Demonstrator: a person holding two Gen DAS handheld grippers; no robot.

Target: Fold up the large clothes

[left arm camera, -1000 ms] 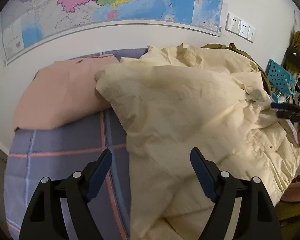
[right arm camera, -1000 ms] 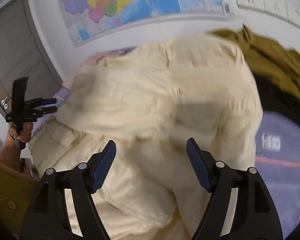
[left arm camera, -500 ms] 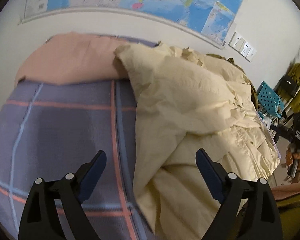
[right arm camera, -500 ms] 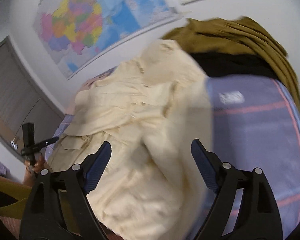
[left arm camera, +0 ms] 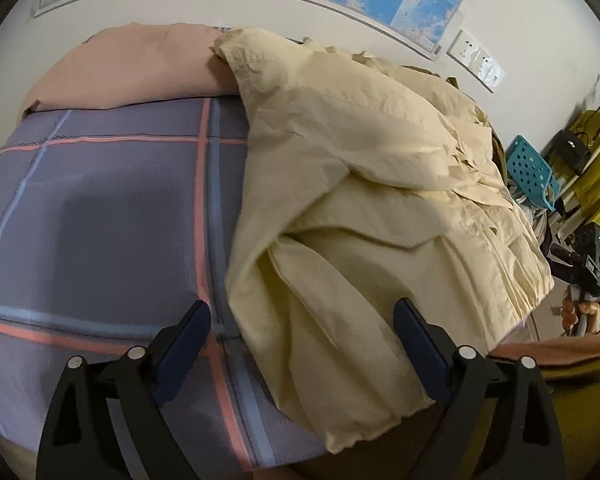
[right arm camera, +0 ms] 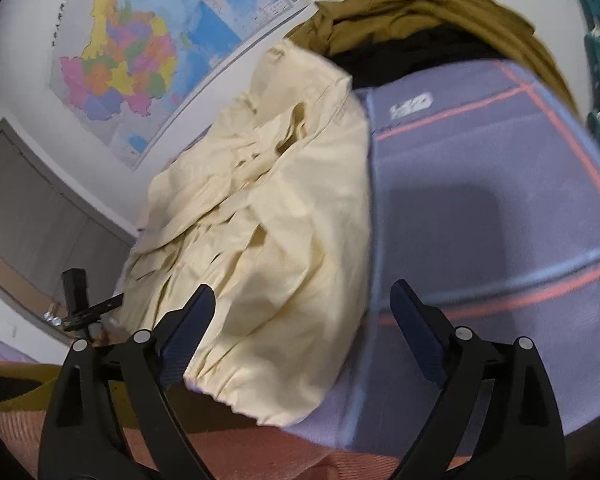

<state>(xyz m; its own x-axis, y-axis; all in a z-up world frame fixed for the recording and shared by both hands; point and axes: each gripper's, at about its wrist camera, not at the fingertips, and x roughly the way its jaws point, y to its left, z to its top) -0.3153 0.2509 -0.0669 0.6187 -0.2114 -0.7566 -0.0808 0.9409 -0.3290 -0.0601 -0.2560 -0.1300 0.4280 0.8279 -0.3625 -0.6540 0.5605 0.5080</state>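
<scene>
A large cream garment lies crumpled on a purple plaid bed sheet, its hem near the bed's front edge. My left gripper hovers over that hem with its jaws opening wide, and its pads touch no cloth. The right wrist view shows the same garment left of bare sheet. My right gripper hangs above the garment's near corner, jaws also opening, nothing pinched. Each gripper shows small in the other's view: right gripper, left gripper.
A folded pink garment lies at the far left by the wall. An olive-brown garment and a black one are heaped at the bed's far right. A blue perforated basket stands beyond. A map hangs above.
Both grippers' jaws have spread wider. Both cameras sank toward the bed's front edge and rolled. The left view slid left over bare sheet, the right view slid right.
</scene>
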